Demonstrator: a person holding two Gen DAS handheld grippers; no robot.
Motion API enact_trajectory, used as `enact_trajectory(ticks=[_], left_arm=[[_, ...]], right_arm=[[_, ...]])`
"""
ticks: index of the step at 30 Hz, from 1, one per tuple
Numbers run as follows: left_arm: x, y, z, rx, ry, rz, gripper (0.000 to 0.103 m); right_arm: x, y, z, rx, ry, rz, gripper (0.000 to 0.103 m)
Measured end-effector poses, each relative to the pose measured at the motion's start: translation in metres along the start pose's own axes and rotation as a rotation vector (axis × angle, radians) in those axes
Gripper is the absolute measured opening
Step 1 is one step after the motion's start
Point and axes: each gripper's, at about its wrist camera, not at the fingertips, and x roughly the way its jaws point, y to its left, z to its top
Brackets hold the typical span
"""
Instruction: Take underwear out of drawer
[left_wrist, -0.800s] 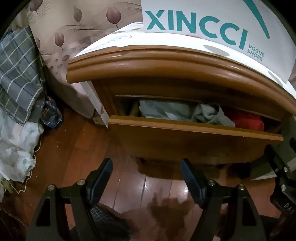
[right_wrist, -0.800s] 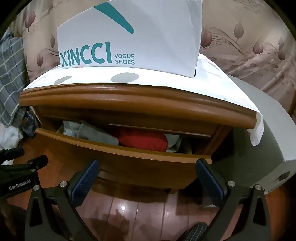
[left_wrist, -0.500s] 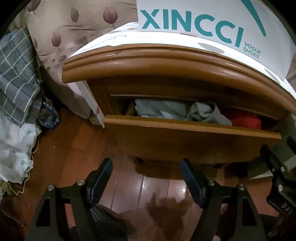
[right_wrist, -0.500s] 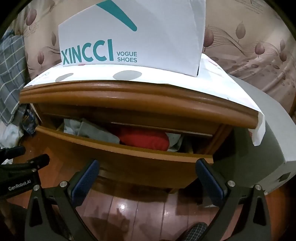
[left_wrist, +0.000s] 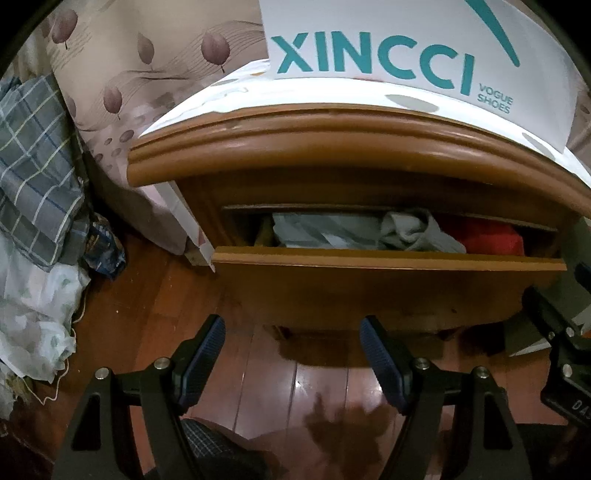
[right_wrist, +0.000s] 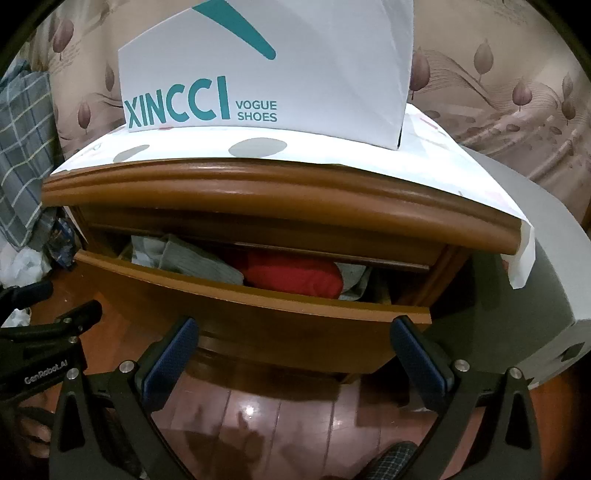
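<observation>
The left claw (left_wrist: 291, 354) is a matte black frame whose two arms rise from the lower edge of its wrist view, each a triangular cut-out bracket fastened with round silver screws. Its fingers (left_wrist: 207, 350) carry dark blue ribbed pads on their inner faces. The right claw (right_wrist: 295, 354) is built alike: black triangular brackets, silver screw heads, blue ridged pads. In the right wrist view the left tool's black body shows at lower left, printed "GenRobot.AI" in white. Dark checked fabric, worn by the person, shows at each frame's bottom edge.
</observation>
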Motion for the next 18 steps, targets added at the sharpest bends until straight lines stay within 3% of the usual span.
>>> enact_trajectory(ticks=[18], left_arm=[[0.0057, 0.0051, -0.0029, -0.039, 0.066, -0.018, 0.078]], right_arm=[[0.0001, -0.0013, 0.0011, -0.001, 0.007, 0.006, 0.103]])
